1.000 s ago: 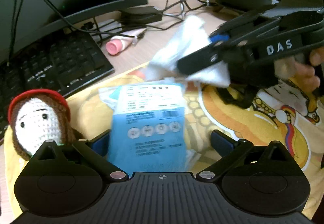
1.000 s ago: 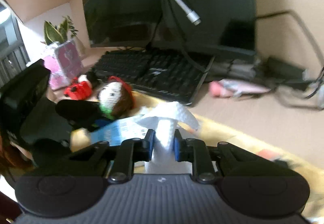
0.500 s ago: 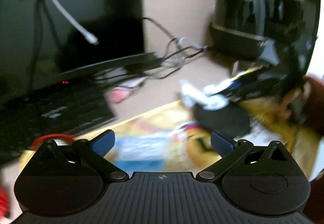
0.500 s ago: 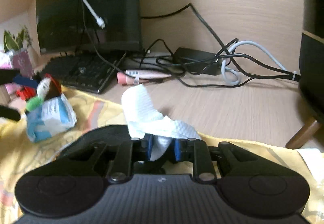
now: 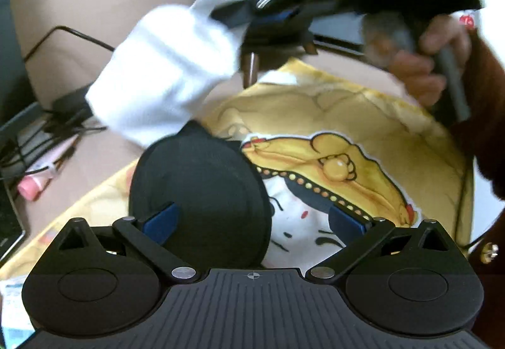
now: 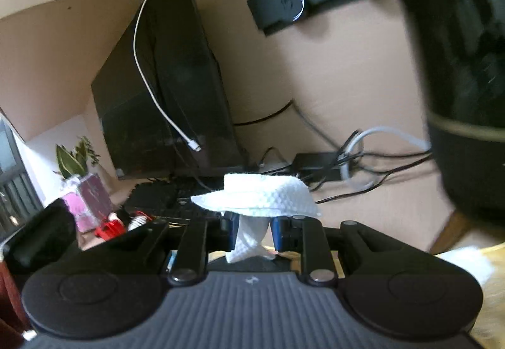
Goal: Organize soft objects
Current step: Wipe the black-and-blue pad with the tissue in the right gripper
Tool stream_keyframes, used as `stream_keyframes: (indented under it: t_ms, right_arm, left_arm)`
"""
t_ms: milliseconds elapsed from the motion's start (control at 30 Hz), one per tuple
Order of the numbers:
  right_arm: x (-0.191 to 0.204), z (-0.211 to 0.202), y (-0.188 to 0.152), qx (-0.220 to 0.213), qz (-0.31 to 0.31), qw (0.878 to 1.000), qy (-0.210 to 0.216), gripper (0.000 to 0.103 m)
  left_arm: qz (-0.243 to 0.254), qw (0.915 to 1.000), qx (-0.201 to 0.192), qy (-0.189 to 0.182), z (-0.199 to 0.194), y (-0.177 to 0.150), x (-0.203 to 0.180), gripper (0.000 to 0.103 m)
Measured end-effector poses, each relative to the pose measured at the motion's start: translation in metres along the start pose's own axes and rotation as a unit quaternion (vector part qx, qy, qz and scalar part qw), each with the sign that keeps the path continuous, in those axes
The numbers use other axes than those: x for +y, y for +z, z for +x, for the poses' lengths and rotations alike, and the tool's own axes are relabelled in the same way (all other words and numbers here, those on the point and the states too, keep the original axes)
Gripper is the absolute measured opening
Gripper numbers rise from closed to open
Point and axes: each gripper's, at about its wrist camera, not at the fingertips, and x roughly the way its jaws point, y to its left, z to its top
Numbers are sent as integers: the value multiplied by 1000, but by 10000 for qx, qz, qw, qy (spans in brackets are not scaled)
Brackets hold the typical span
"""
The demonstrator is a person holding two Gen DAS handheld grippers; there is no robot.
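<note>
**Tissue held aloft**

The right tool point(image 6: 252, 233) pinches a white tissue point(image 6: 262, 196), lifted above the bench toward eleven o'clock in the left view. The left tool point(image 5: 252, 219) gapes wide, empty, over a black disc point(image 5: 202, 191) on yellow cloth point(image 5: 363, 115).

Two claws: left claw point(image 5: 252, 224), right claw point(image 6: 252, 230). One white tissue point(image 6: 262, 196), in right claw. One yellow cloth point(image 5: 347, 115) with cartoon face. One round black pad point(image 5: 202, 191) on cloth. One pink tube point(image 5: 34, 183) on surface point(image 5: 94, 159). One dark screen point(image 6: 176, 90). One keyboard point(image 6: 164, 197). One white cable point(image 6: 151, 87). One plant point(image 6: 74, 159). One pink box point(image 6: 85, 204). One hand point(image 5: 423, 65) seen.
</note>
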Motion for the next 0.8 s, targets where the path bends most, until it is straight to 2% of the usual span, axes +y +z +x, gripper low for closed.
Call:
stream_keyframes:
  t_ms: [133,200,333,400,600,667,733,800]
  right_arm:
    - [0,13,-17,509,-135,9985,-144,25]
    - [2,26,-28,797,-227,9963,-232,39]
    - [18,56,-30,1171,-772,9894,-375,51]
    - [26,71,-26,1306,-1018,9853,-410,61]
    - [36,118,-31,1802,-1212,9761,-127,70]
    - [35,123,-38,1870,-1240,9744,-165,69]
    - [35,122,-41,1801,-1370,9738,-231,60]
    - [36,117,-40,1618,-1504,9745,-394,40]
  left_arm:
    - [84,9994,213,251,23,3,2,103]
    - [104,9989,267,364,30,1,3,103]
    - [54,9994,167,306,32,-2,6,103]
    - [23,9996,83,277,32,-5,8,103]
    - [217,9994,69,270,30,-11,9,103]
    - [251,9994,44,238,28,-10,9,103]
    - [339,9992,6,205,24,-7,9,103]
    - [338,9993,-13,185,22,-8,9,103]
